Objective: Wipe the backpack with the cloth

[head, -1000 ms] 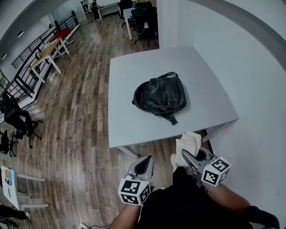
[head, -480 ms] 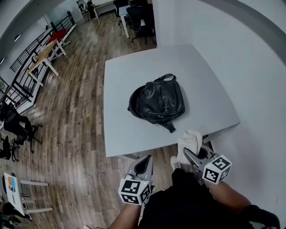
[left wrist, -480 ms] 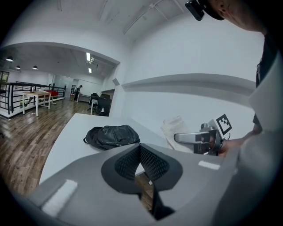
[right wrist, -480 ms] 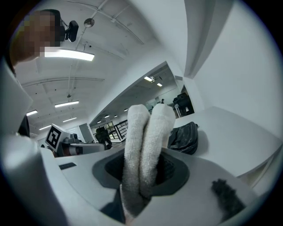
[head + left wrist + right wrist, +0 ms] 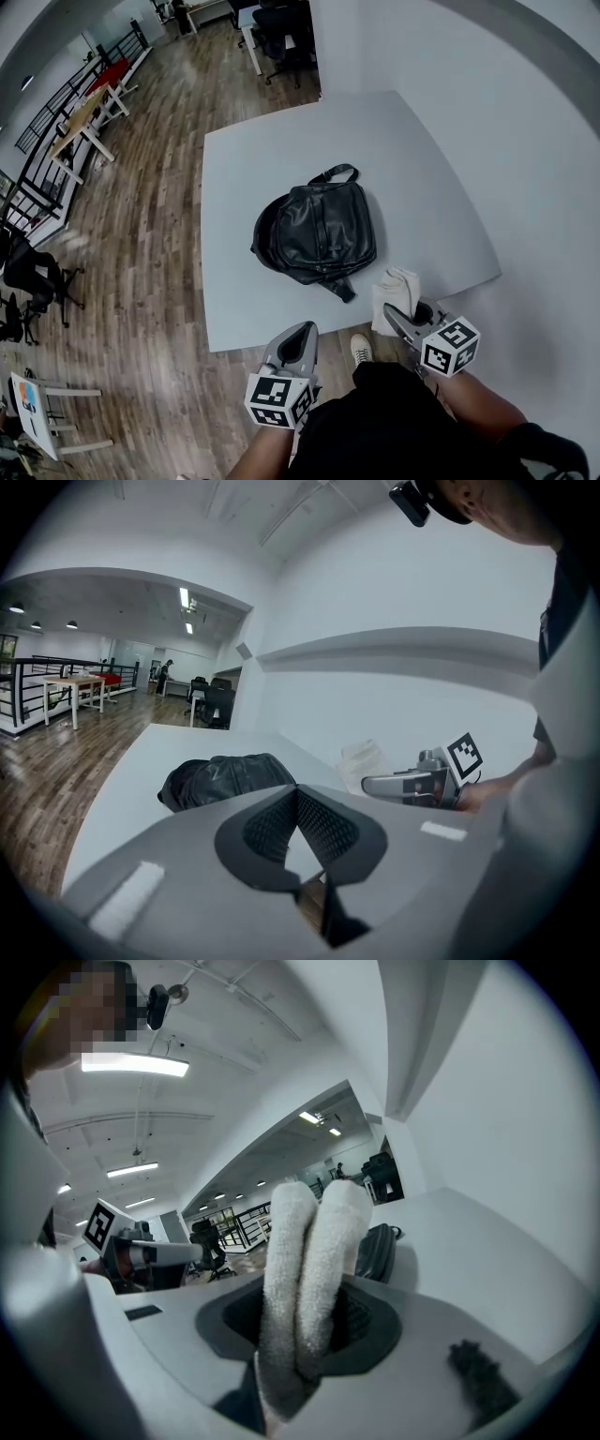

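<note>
Holding cloth (image 5: 394,292), backpack (image 5: 319,234) on table (image 5: 417,159), wooden floor (image 5: 141,234)

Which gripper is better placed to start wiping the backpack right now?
Right. The right gripper is clamped on the folded cloth at the near edge of the table, not far from the backpack. The left gripper is shut with nothing in it.

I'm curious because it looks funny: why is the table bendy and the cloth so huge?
Head view: the wide lens curves the table edges. Right gripper view: the cloth sits right by the camera, so it looms large; the corners go black.
</note>
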A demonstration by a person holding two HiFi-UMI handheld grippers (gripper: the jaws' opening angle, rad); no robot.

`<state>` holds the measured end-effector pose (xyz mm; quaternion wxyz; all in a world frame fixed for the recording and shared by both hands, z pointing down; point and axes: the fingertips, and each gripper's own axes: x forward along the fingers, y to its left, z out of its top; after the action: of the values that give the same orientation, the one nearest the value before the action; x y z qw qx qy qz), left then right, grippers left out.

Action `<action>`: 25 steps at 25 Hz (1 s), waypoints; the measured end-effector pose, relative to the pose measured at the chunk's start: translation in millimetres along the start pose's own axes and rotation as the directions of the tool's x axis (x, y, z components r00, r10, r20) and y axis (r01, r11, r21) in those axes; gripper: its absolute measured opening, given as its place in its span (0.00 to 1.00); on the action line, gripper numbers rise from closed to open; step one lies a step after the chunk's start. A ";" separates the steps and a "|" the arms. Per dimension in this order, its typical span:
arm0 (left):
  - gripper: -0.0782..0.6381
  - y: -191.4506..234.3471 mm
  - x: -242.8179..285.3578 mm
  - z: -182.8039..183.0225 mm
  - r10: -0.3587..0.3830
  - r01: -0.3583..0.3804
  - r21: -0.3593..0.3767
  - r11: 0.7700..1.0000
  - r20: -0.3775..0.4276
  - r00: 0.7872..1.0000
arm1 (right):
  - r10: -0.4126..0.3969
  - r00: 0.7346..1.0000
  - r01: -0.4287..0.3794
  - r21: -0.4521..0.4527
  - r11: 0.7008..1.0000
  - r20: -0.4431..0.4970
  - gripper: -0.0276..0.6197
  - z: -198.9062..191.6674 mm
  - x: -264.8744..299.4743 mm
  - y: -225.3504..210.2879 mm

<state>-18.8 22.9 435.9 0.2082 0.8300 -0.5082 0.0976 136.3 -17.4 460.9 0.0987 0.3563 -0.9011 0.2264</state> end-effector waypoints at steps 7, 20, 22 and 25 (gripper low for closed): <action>0.12 11.7 54.9 12.8 0.045 -0.041 0.079 0.996 -0.056 0.997 | -0.031 0.999 0.032 -0.099 0.995 0.010 0.24 26.3 23.0 -65.8; 0.12 24.1 142.6 24.6 0.070 -0.050 0.113 0.992 -0.181 0.981 | -0.096 0.995 0.099 -0.099 0.990 0.029 0.24 49.4 87.8 -197.5; 0.12 23.9 150.4 24.0 0.077 -0.047 0.144 0.989 -0.211 0.975 | -0.104 0.994 0.106 -0.089 0.990 0.024 0.24 46.1 101.9 -211.5; 0.12 22.0 160.4 23.9 0.076 -0.036 0.175 0.984 -0.230 0.970 | -0.116 0.993 0.116 -0.063 0.991 0.010 0.24 39.9 123.1 -232.5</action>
<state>35.0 -125.2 479.8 0.1928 0.8125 -0.4930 0.2443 205.9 -259.7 546.2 0.1200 0.4054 -0.8860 0.1904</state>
